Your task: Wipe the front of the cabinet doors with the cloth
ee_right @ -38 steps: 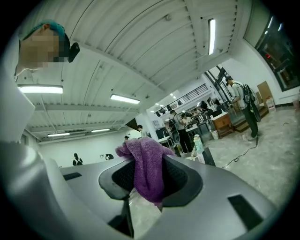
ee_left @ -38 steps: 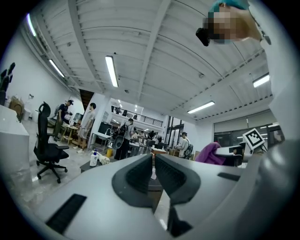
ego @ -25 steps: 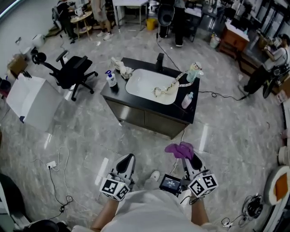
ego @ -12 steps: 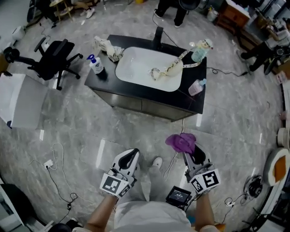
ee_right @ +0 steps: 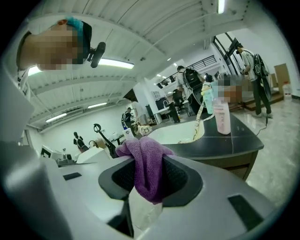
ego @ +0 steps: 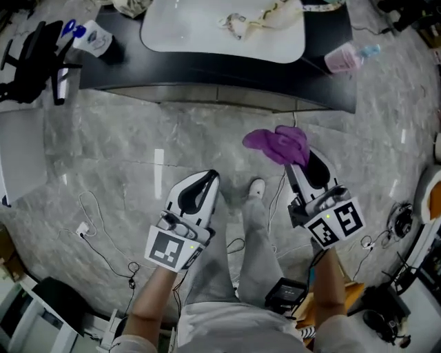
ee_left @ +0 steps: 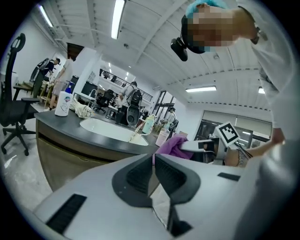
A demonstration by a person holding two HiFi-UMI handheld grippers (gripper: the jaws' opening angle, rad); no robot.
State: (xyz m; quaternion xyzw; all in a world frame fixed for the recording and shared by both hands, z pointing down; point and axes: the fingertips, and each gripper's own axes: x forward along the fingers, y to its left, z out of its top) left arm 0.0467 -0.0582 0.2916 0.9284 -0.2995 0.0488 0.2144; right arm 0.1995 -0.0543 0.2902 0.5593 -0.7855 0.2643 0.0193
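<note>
nearest, low in the head view, the person's grey-trousered legs [ego: 251, 241] stand on the marbled floor [ego: 117, 152], with a white shoe [ego: 256, 187] forward and a small black device [ego: 284, 294] at the hip. just ahead, the left gripper [ego: 207, 180] points toward the cabinet with its jaws pressed together and nothing between them; its own view shows the two dark pads meeting in a thin line. the right gripper [ego: 301, 162] sits about level with it on the other side, its jaws pinching the purple cloth [ego: 278, 143], which bunches over the fingertips and hangs down between the pads in the right gripper view. the cloth is held in the air over the floor, apart from the cabinet and not touching it. loose cables [ego: 96, 234] trail over the floor on the left. beyond, the cabinet doors [ego: 207, 95] show as a narrow grey-brown strip under the black countertop [ego: 110, 72]. on the counter are a white basin [ego: 207, 34] with a pale strip-like item [ego: 265, 14] draped in it, a pink bottle [ego: 342, 58] at the right and a pump bottle [ego: 93, 40] at the left. furthest left stands a black office chair [ego: 31, 55].
</note>
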